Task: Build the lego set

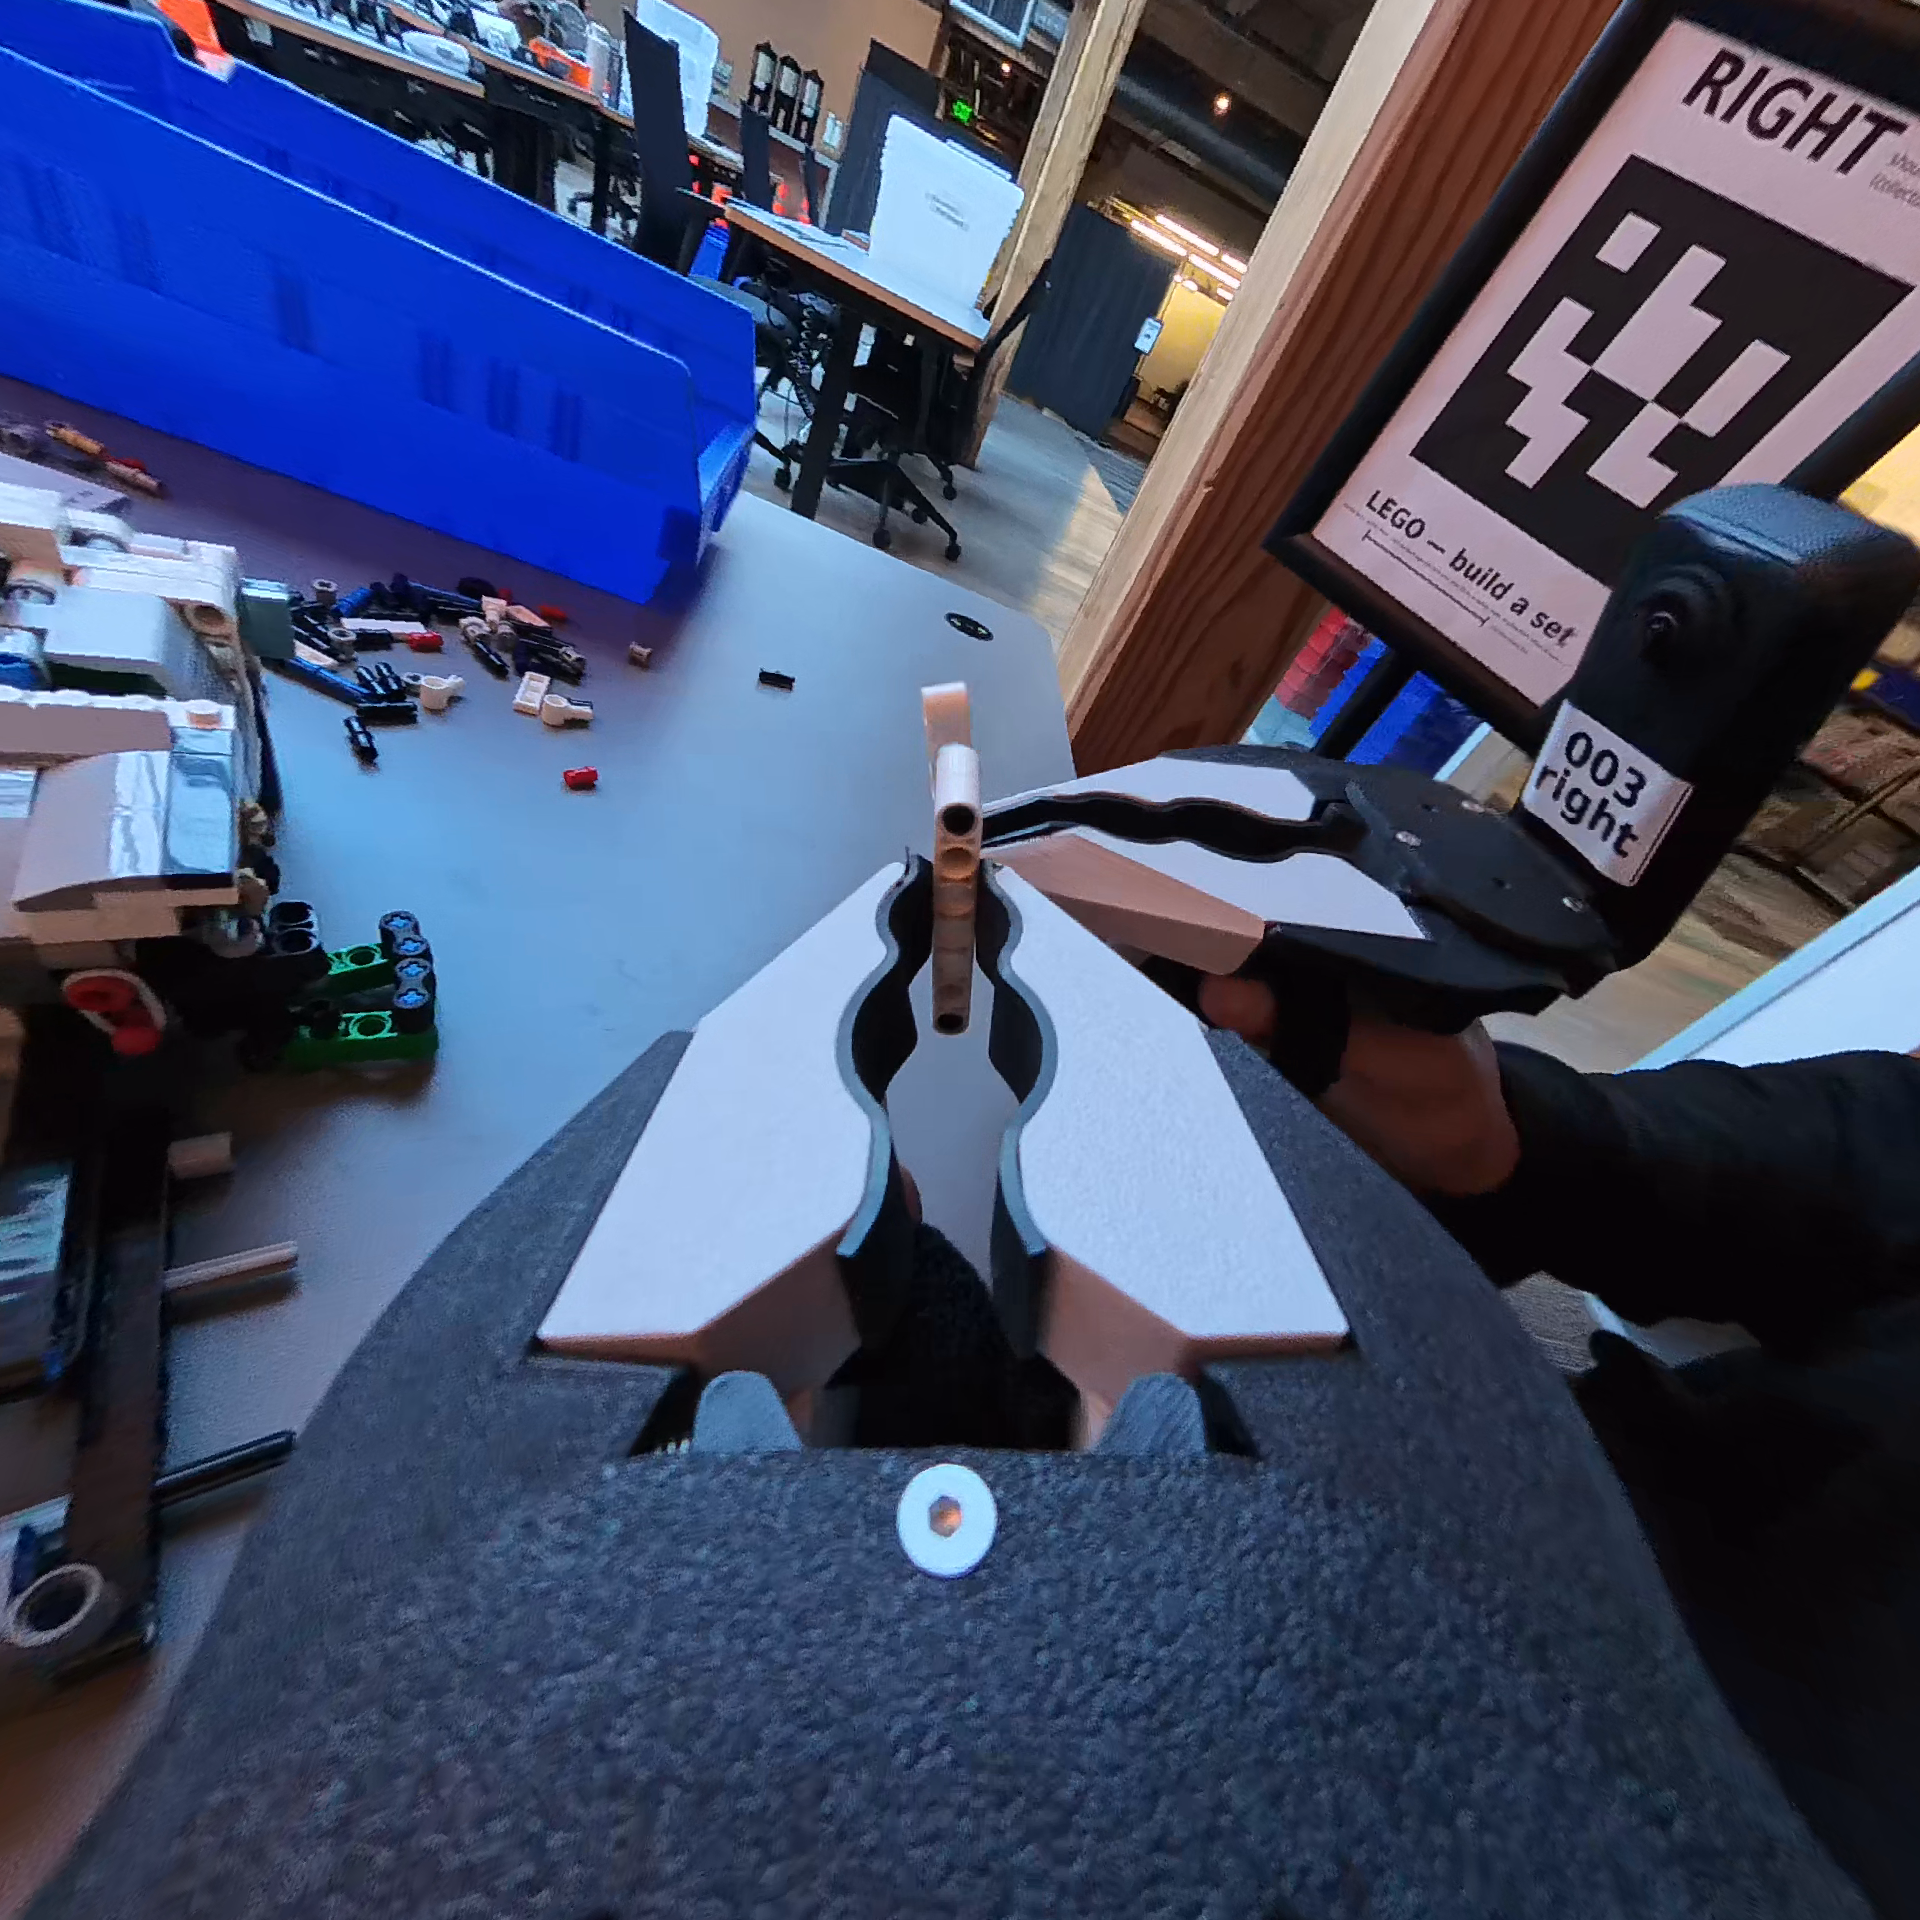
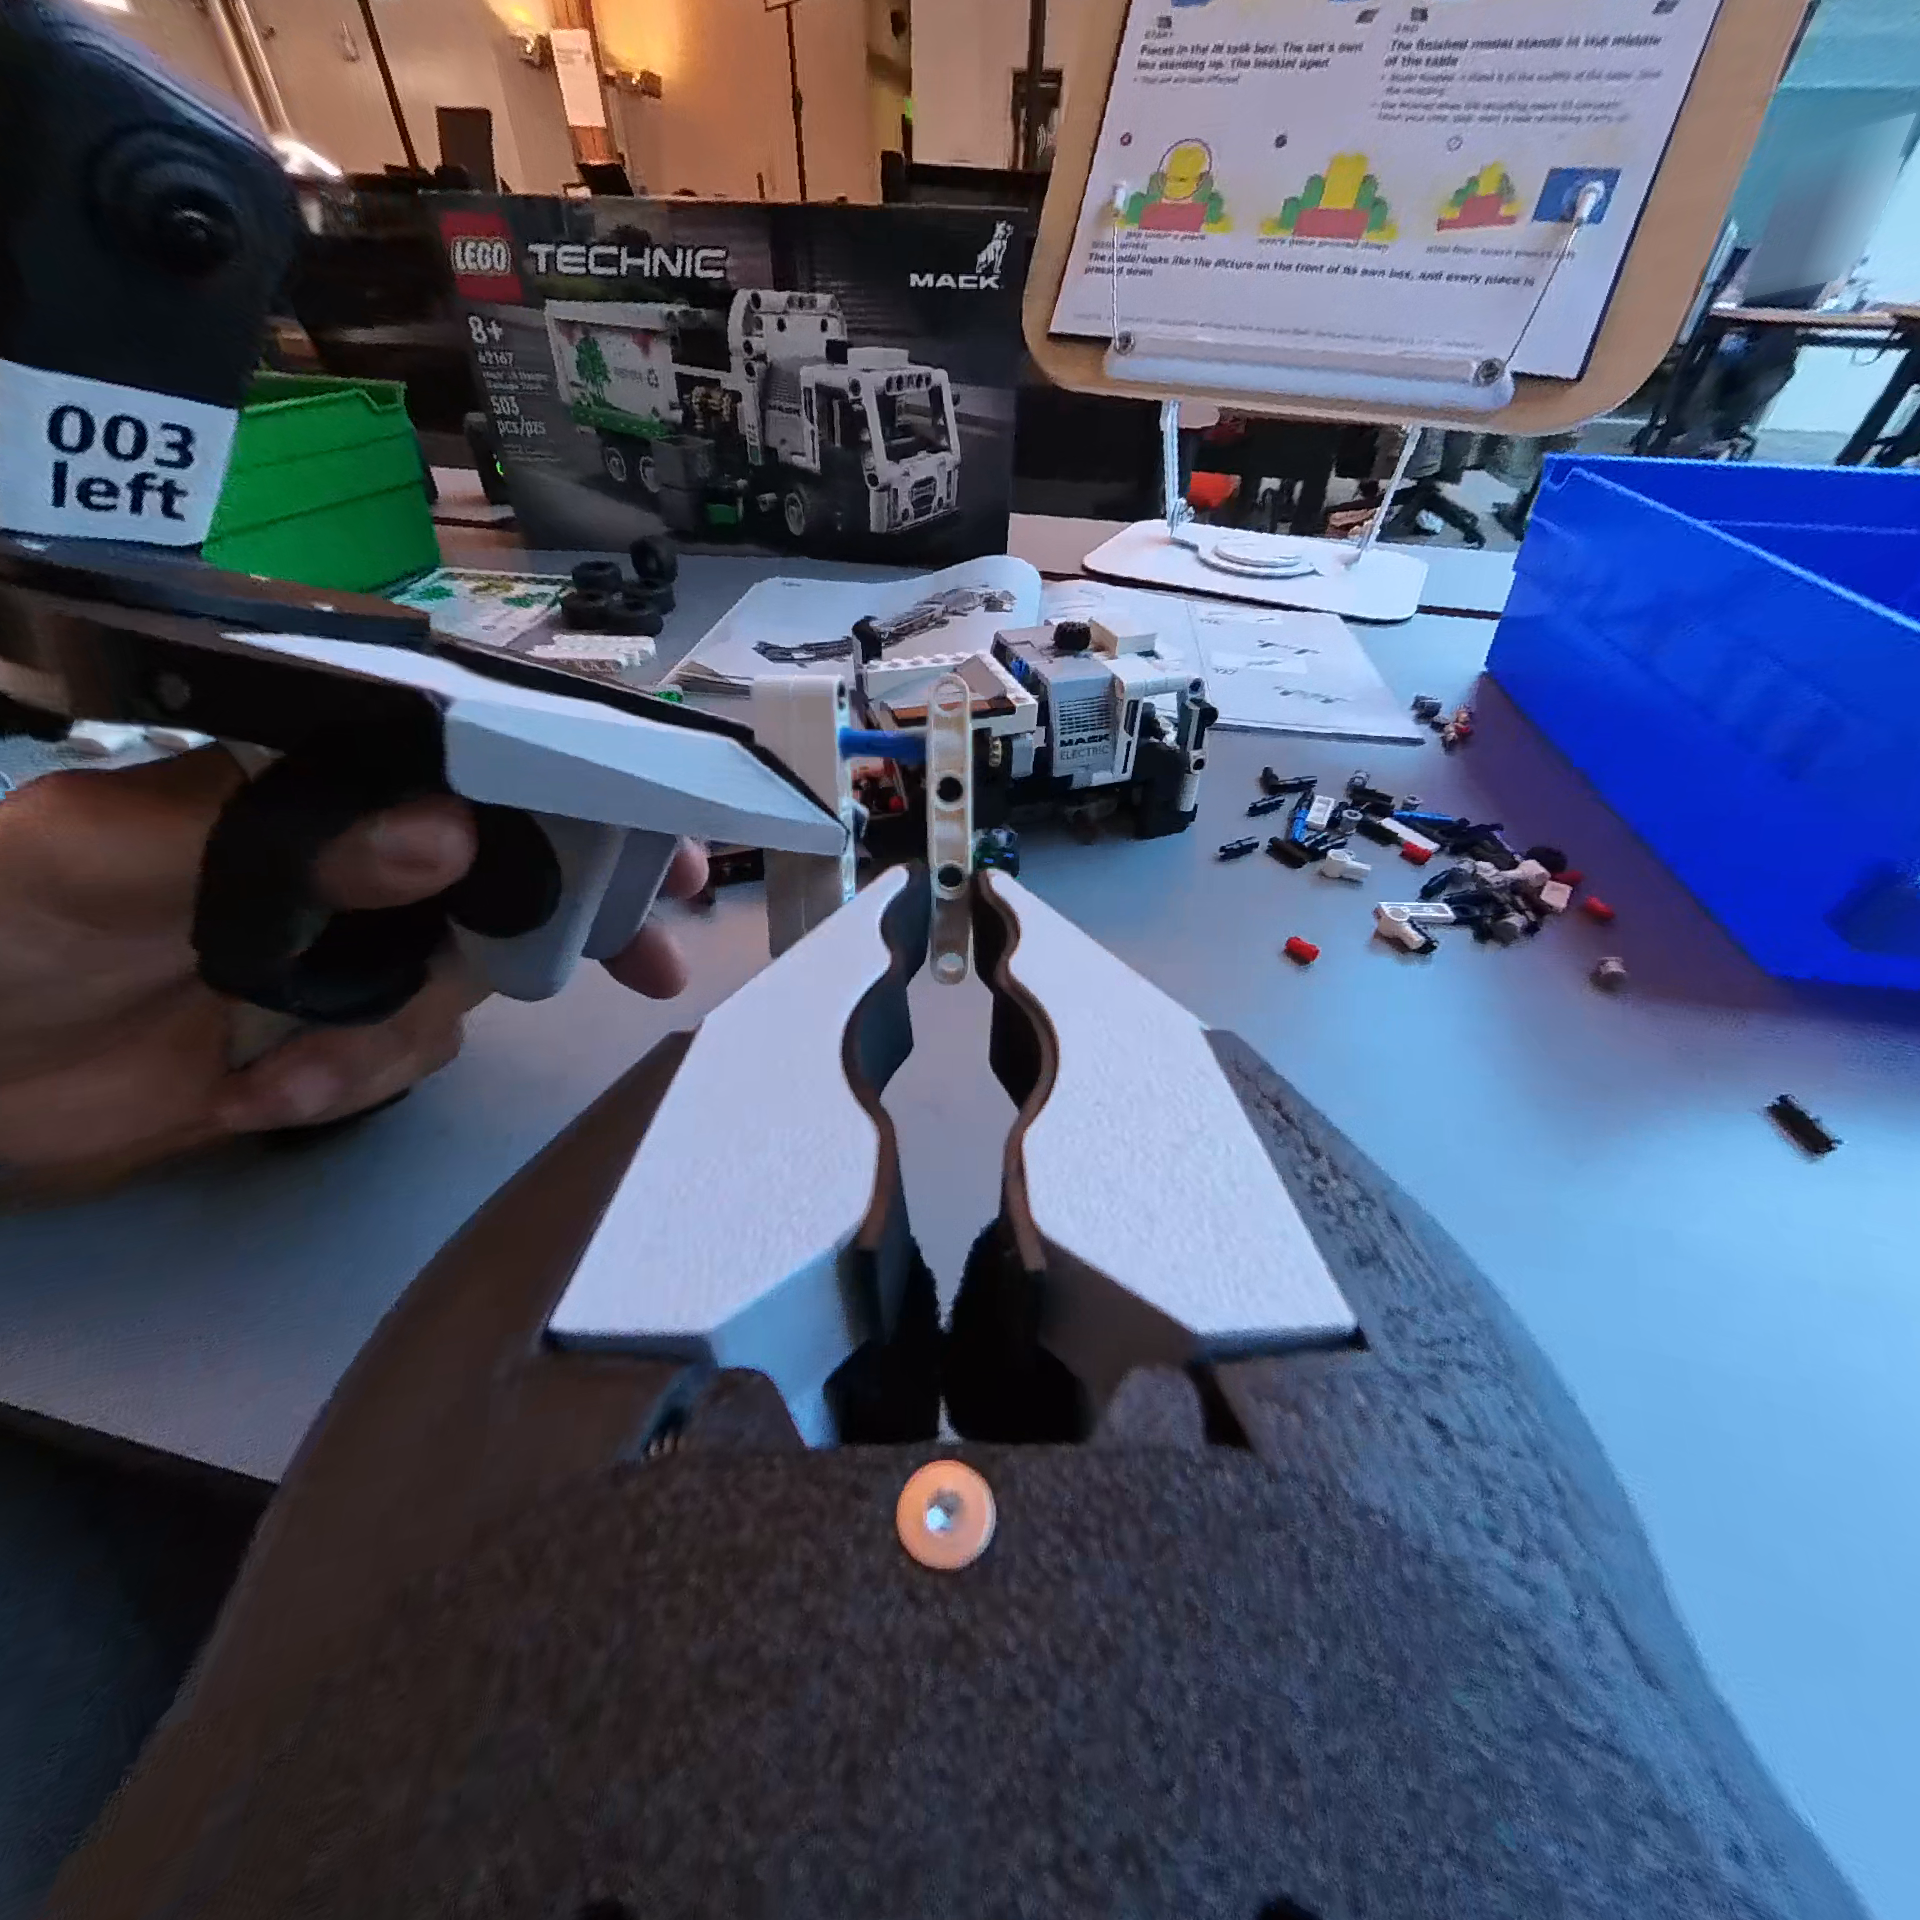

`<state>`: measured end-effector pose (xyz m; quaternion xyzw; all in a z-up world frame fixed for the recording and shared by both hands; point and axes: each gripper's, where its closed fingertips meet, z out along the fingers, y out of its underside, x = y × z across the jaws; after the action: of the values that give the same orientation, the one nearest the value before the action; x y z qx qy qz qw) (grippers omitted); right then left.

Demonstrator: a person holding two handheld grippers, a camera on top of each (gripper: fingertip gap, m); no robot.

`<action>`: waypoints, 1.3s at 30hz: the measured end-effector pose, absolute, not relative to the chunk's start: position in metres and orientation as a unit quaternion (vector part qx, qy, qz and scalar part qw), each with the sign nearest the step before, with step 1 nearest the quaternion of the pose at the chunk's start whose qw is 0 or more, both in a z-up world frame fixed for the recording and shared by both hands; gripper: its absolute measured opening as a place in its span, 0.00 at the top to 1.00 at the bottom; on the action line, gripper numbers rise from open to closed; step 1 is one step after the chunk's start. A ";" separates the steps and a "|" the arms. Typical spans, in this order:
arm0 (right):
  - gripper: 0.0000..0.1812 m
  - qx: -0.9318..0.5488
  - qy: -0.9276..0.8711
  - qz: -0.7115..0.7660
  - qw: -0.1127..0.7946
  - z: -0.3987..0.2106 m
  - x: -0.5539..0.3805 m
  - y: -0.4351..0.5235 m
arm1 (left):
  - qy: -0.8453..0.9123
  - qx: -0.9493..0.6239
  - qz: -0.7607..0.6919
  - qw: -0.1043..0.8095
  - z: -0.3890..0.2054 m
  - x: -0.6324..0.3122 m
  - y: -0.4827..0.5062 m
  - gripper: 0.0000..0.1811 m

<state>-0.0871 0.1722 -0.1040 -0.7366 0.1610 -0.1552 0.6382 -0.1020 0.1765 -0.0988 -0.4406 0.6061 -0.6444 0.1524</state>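
Observation:
My left gripper [image 1: 951,883] is shut on a white holed beam [image 1: 956,831] and holds it upright above the table. In the right wrist view this white beam piece [image 2: 800,748] has a blue pin [image 2: 873,740] sticking out sideways, and the left gripper [image 2: 842,831] comes in from the left. My right gripper [image 2: 948,883] is shut on a thin white liftarm [image 2: 948,790], held upright right next to the blue pin. In the left wrist view the right gripper [image 1: 997,816] reaches in from the right, its tips at the beam. The partly built truck [image 2: 1039,727] stands behind.
Loose small parts [image 2: 1455,873] lie beside a blue bin [image 2: 1714,727]. The set's box [image 2: 727,364], an open booklet [image 2: 1195,634], black tyres [image 2: 623,597], a green bin [image 2: 322,478] and a sheet stand [image 2: 1351,187] are at the back. A framed sign [image 1: 1662,343] stands right. Only a small space, under 4 cm, lies between the two pairs of fingers.

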 end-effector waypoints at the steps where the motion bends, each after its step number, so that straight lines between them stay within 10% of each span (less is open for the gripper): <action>1: 0.96 -0.737 0.163 -0.153 0.638 -0.105 -0.087 0.172 | 0.609 -0.440 -0.641 0.158 -0.099 -0.102 0.176 0.97; 39: 0.96 -0.743 0.085 -0.129 0.652 -0.106 -0.092 0.169 | 0.659 -0.397 -0.597 0.225 -0.099 -0.107 0.169 0.96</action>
<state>-0.0923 0.1688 -0.1058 -0.7427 0.0853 -0.1292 0.6515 -0.1069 0.1691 -0.0994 -0.3974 0.6592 -0.5972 0.2254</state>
